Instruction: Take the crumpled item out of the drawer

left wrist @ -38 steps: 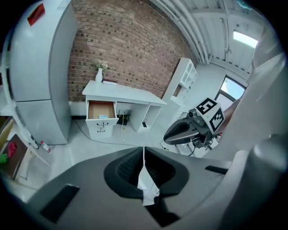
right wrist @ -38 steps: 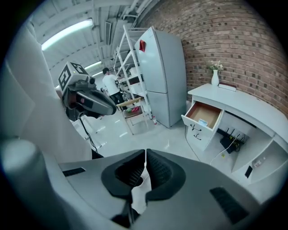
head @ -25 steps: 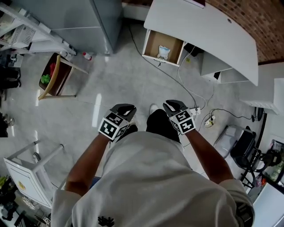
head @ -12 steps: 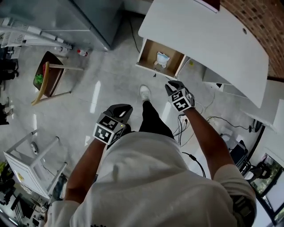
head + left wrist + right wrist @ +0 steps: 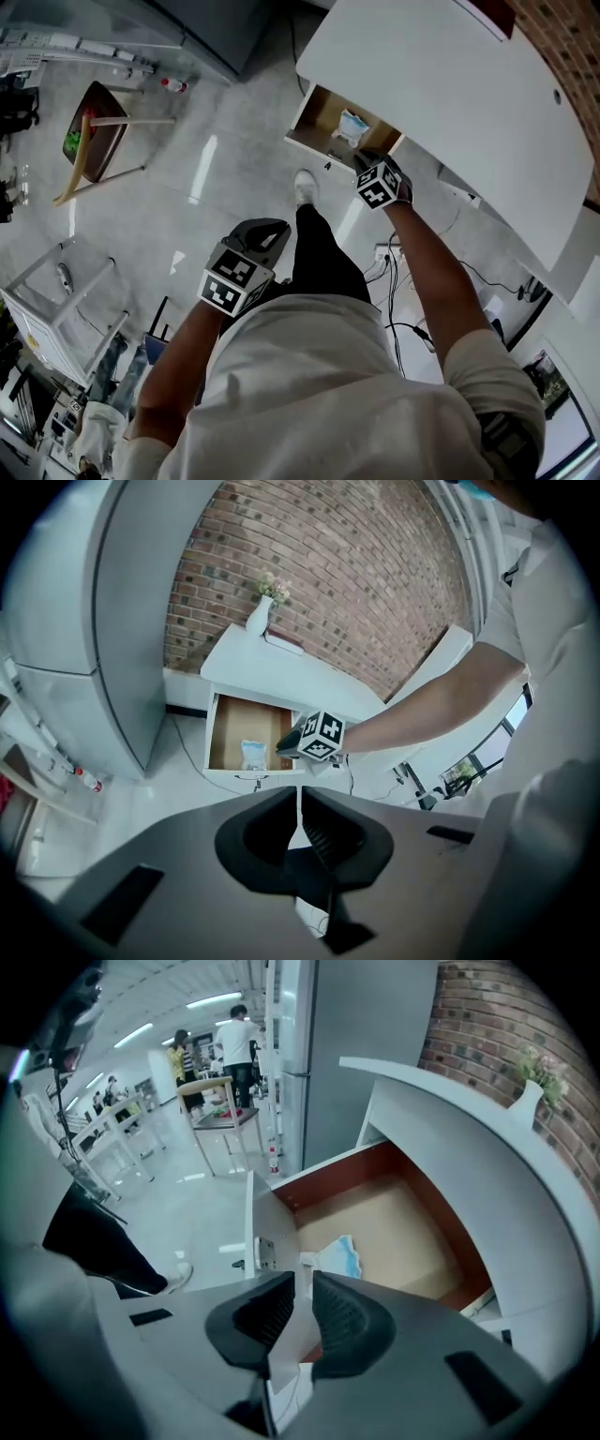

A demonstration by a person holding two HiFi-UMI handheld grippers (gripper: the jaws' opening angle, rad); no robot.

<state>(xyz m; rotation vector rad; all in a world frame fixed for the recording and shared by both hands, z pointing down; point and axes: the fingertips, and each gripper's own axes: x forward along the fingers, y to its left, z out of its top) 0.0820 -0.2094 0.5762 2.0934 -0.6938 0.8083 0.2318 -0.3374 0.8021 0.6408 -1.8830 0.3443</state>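
The drawer (image 5: 312, 142) stands pulled out under the white curved desk (image 5: 450, 84). In it lies the crumpled item (image 5: 353, 124), a pale blue and white wad, resting on the wooden bottom. My right gripper (image 5: 364, 161) is stretched forward, just short of the drawer's front right corner. In the right gripper view the crumpled item (image 5: 339, 1258) lies just beyond my right gripper (image 5: 302, 1288), whose jaws stand a narrow gap apart with nothing between them. My left gripper (image 5: 262, 231) hangs low by the person's leg, shut and empty. The left gripper view shows the drawer (image 5: 253, 778) farther off.
A white shoe (image 5: 305, 186) stands on the grey floor before the drawer. Cables (image 5: 394, 272) trail under the desk at right. A wooden chair (image 5: 89, 141) and a white cart (image 5: 47, 319) stand at left. A vase (image 5: 260, 619) sits on the desk. People (image 5: 234, 1035) stand far back.
The person has stepped nearer the desk. My right gripper has reached forward from hip height to the drawer's front. The left gripper has stayed low by the body.
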